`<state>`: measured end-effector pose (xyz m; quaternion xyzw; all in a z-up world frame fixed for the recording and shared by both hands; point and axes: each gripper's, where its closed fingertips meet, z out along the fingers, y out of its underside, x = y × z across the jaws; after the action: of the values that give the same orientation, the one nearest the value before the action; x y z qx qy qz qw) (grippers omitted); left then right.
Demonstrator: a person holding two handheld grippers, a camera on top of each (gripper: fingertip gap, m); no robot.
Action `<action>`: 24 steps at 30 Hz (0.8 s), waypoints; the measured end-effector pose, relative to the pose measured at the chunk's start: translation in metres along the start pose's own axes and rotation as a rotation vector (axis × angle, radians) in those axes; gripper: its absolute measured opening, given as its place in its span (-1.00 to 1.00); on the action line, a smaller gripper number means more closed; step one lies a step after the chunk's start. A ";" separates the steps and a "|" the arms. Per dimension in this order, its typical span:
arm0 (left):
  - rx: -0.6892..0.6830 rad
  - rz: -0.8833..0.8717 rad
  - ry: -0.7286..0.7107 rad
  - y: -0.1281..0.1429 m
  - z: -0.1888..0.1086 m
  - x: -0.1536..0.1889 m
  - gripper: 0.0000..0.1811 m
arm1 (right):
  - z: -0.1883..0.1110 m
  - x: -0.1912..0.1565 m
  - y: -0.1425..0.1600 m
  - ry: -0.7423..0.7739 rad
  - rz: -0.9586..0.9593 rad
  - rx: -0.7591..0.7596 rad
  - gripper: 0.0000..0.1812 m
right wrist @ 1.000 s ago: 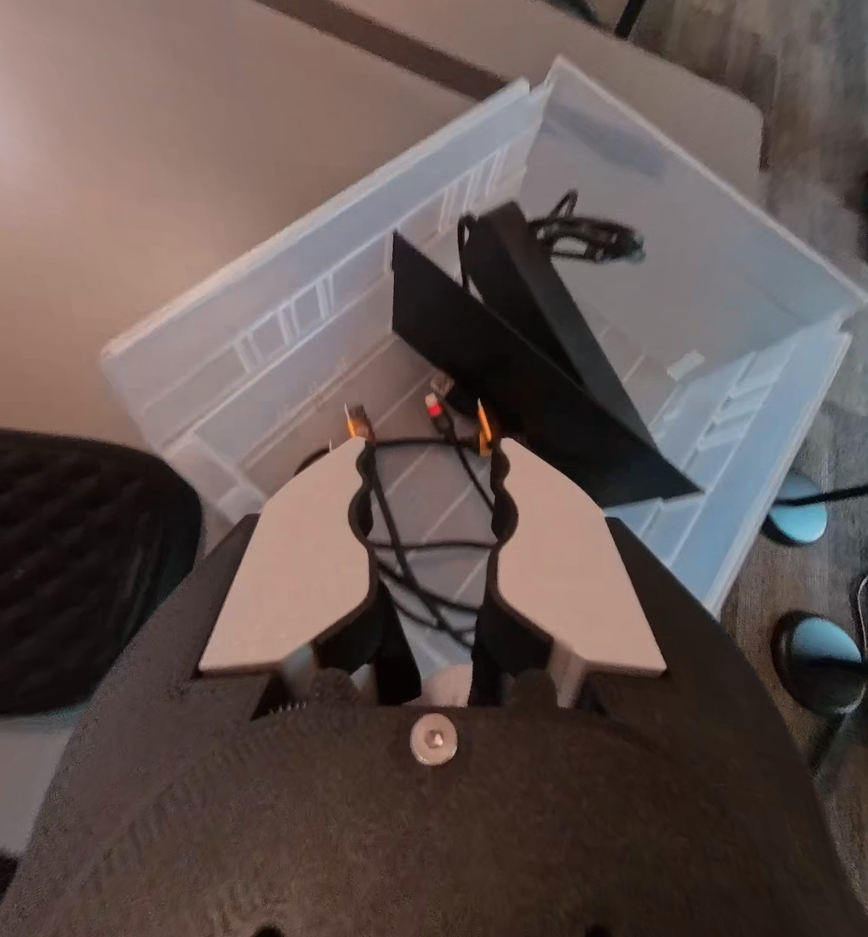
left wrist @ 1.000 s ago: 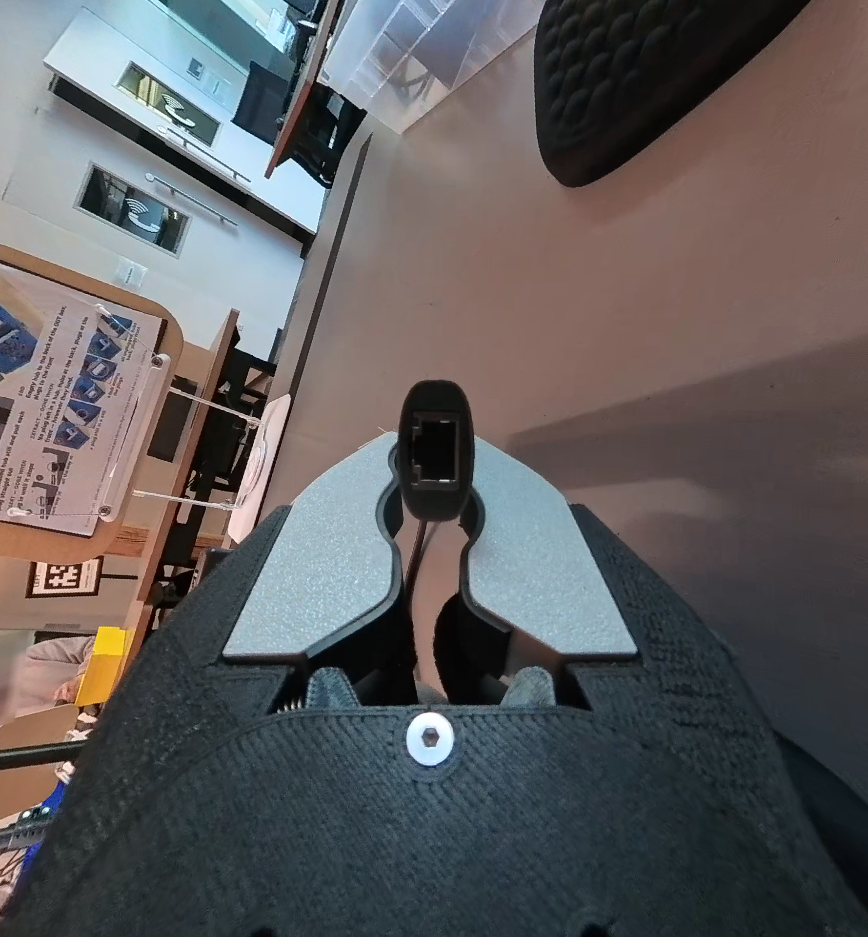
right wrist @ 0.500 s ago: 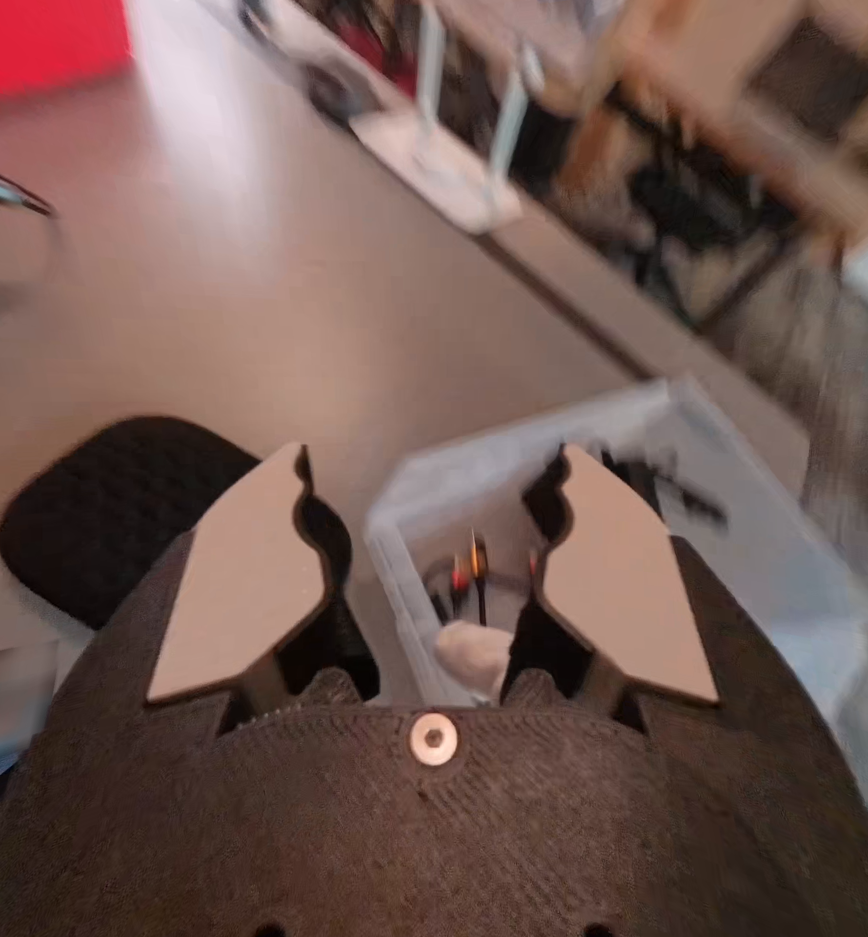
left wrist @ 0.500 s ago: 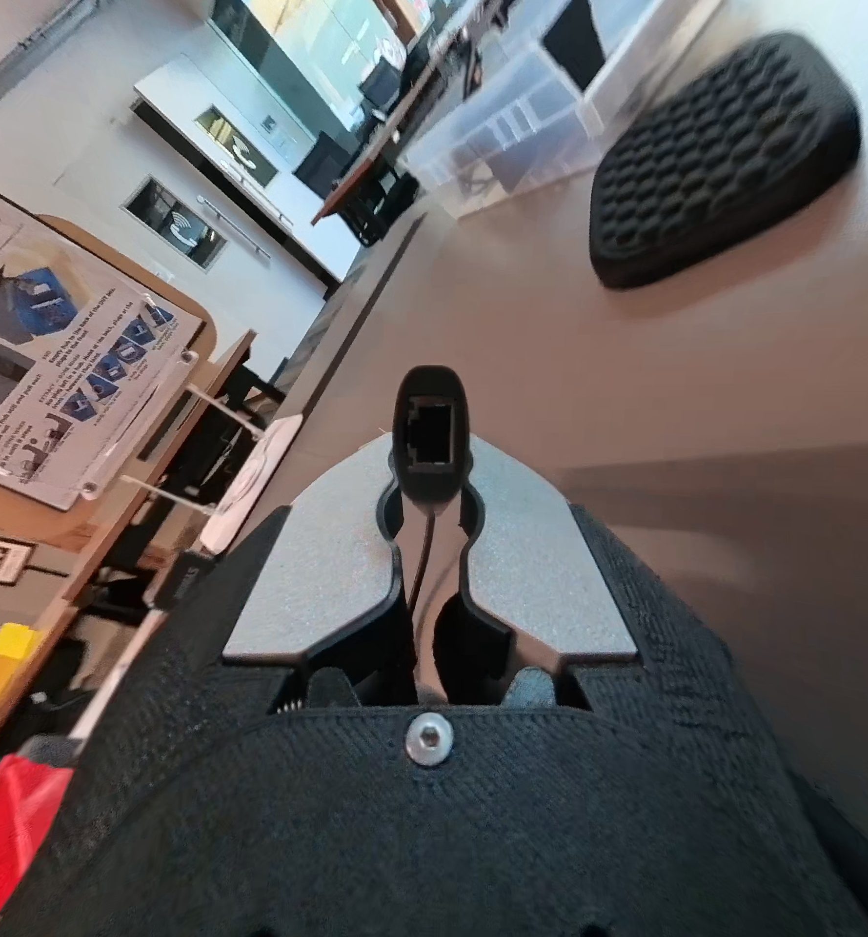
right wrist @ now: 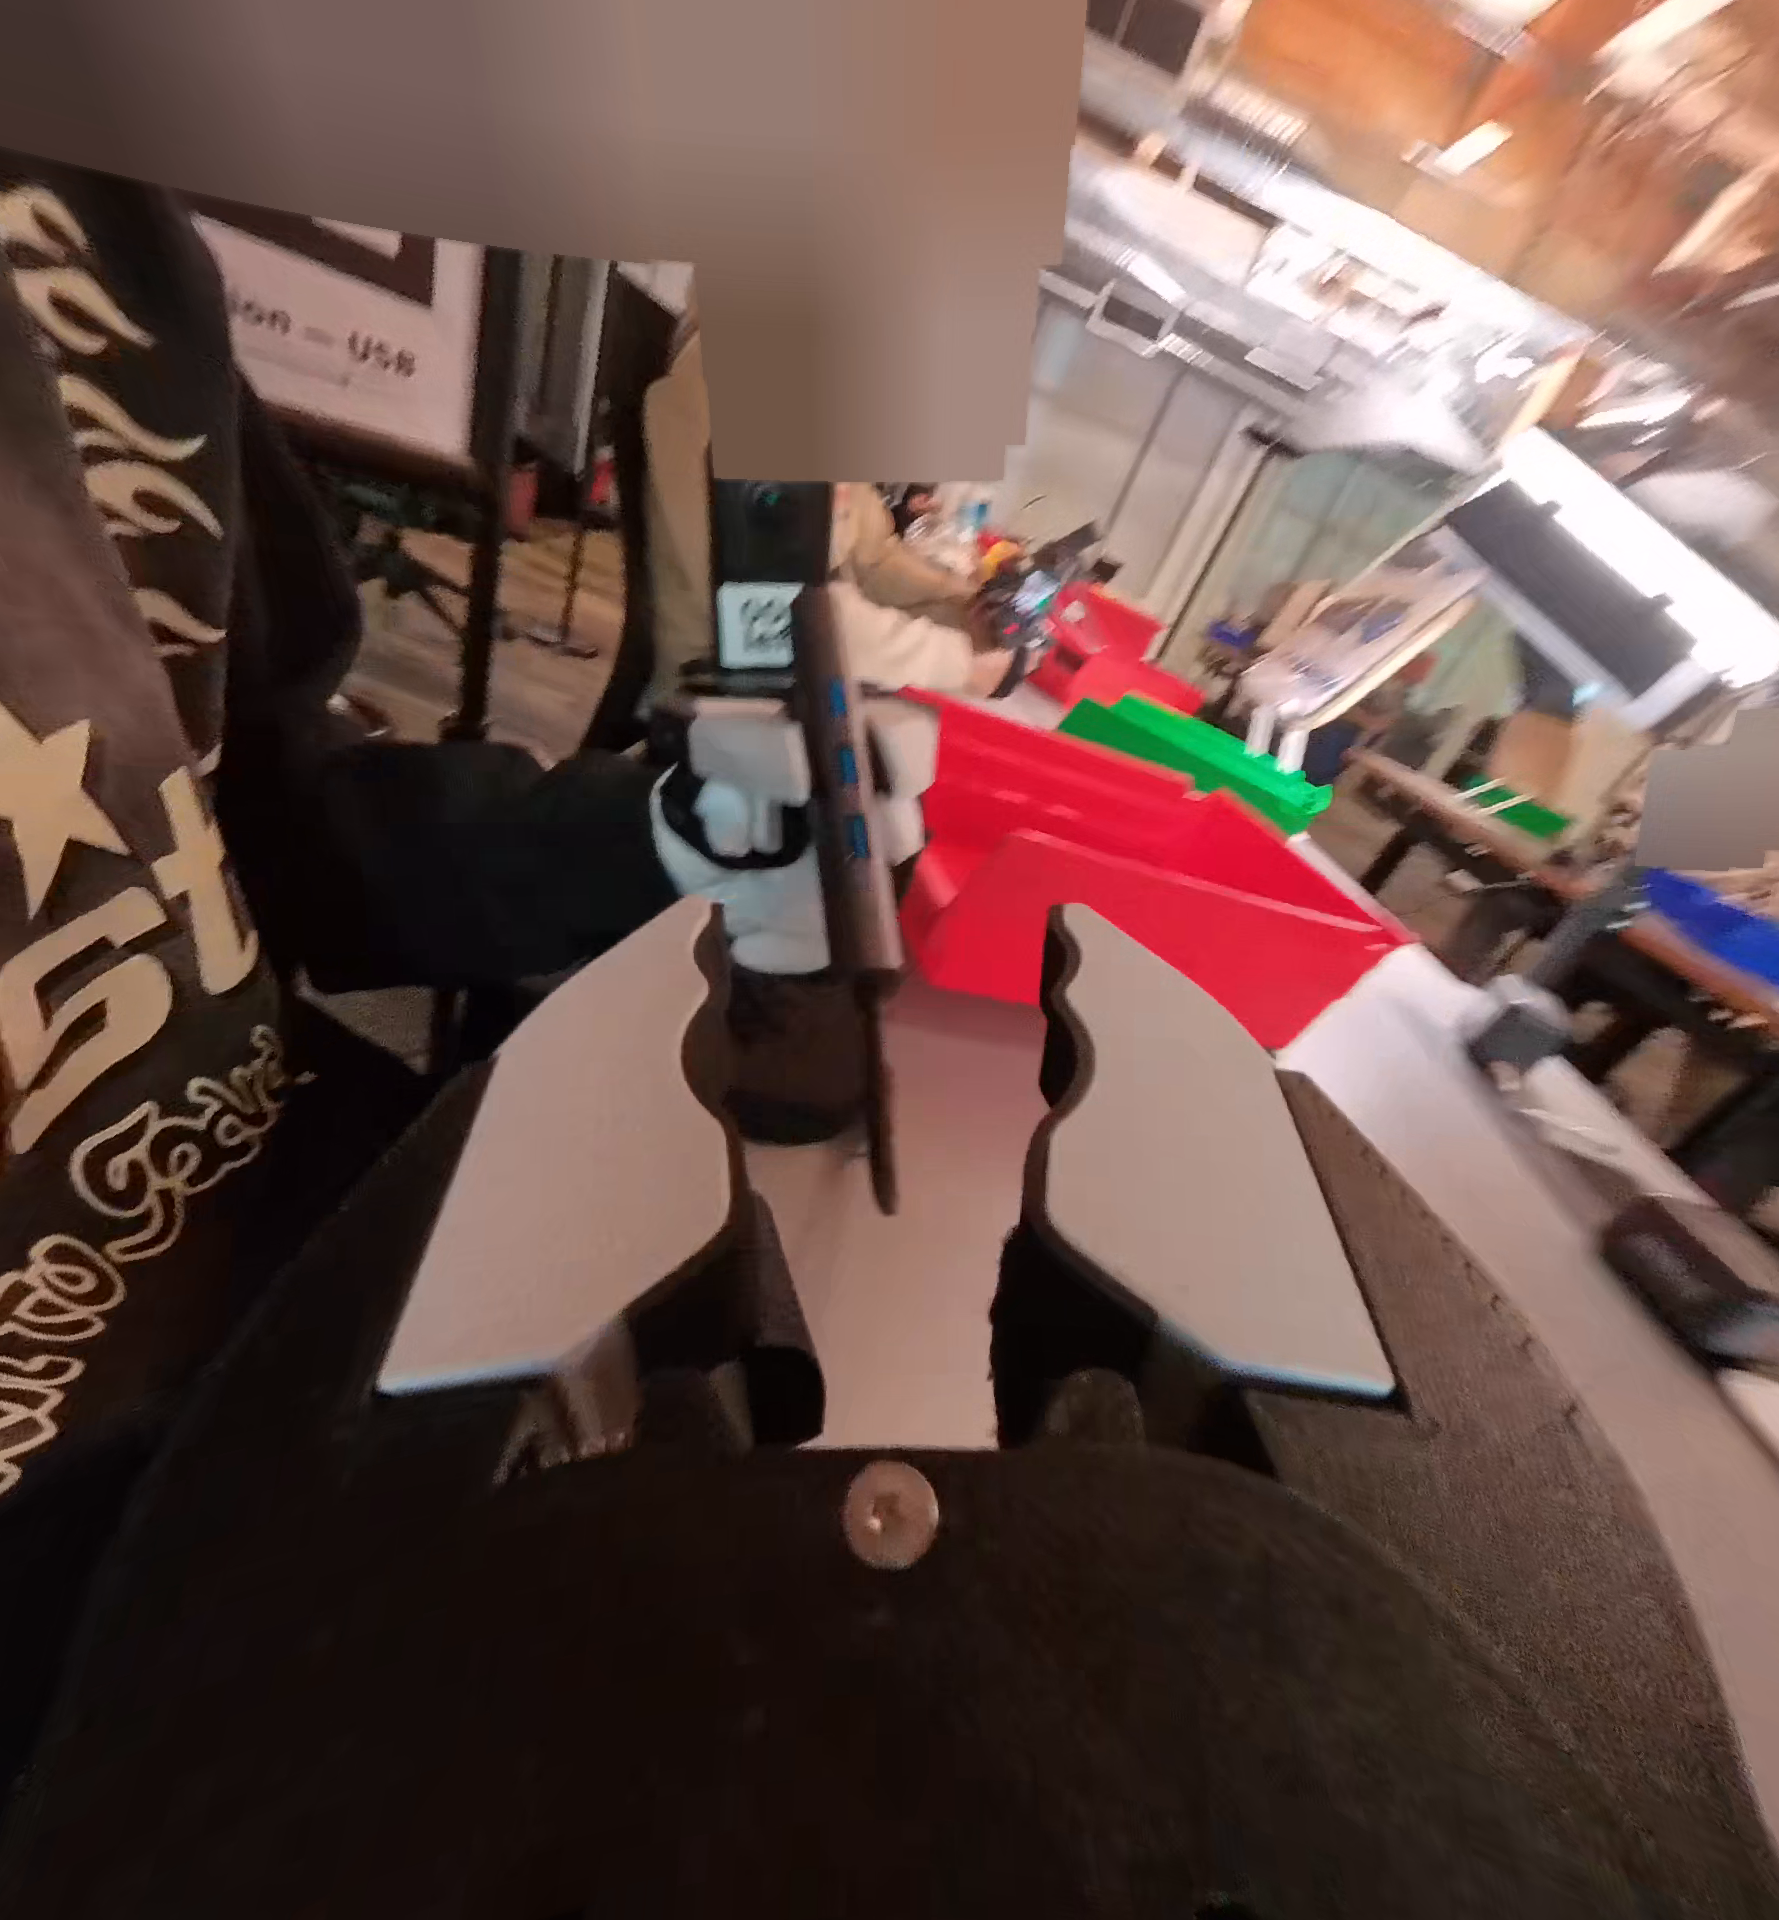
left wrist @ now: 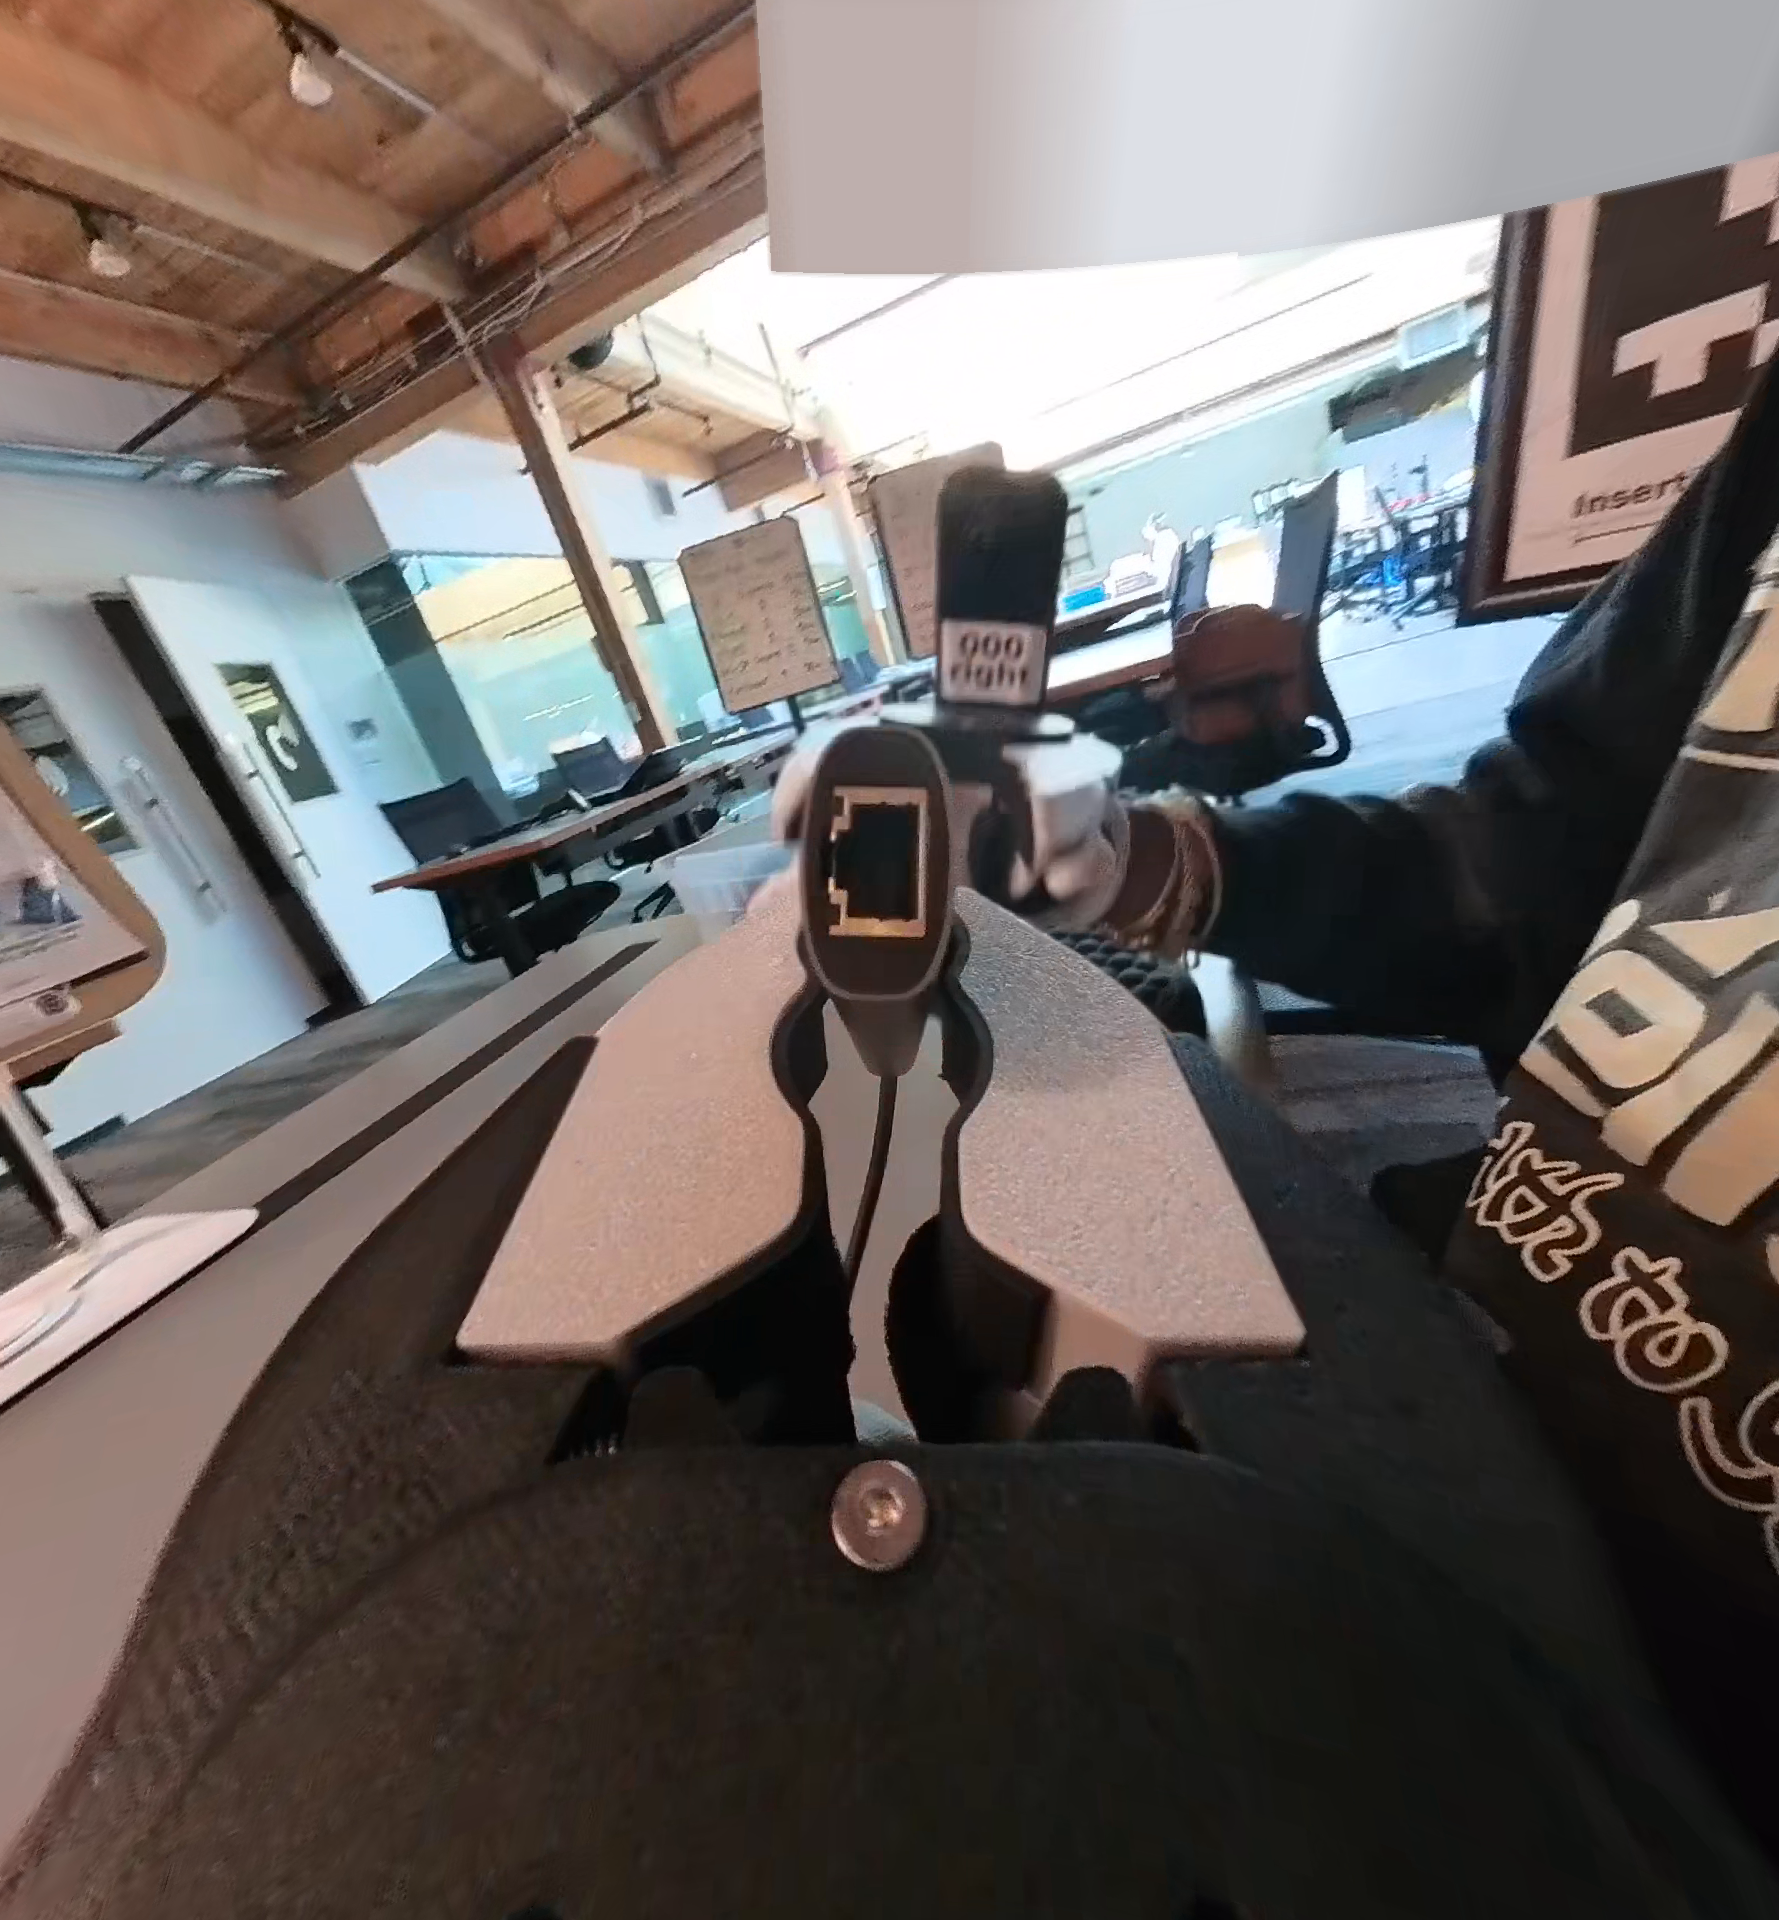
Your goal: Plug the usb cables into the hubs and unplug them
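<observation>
The left gripper [left wrist: 877, 940] clamps a dark hub [left wrist: 874, 883] between its tips, jaws narrow around it, the hub's end port facing the camera and its thin cable [left wrist: 869, 1174] trailing back between the fingers. At 1 o'clock beyond it, the right gripper [left wrist: 999, 623] is held up in a white-gloved hand [left wrist: 1061, 831]. In the right wrist view the right gripper [right wrist: 880, 925] stands wide and empty; at 12 o'clock the hub [right wrist: 849, 821] stands upright, 4 blue ports along its side. Red bins [right wrist: 1124, 883] lie at 1 o'clock.
</observation>
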<state>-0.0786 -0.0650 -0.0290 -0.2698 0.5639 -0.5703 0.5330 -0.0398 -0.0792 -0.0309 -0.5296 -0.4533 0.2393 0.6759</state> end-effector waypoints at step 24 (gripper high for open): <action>0.110 0.024 -0.256 -0.008 -0.013 -0.041 -0.55 | -0.122 0.058 -0.102 0.506 -0.403 -0.099 -0.81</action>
<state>-0.0817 -0.0250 -0.0123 -0.3041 0.4624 -0.5549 0.6211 0.0770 -0.1268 0.0819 -0.5042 -0.3777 -0.0606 0.7742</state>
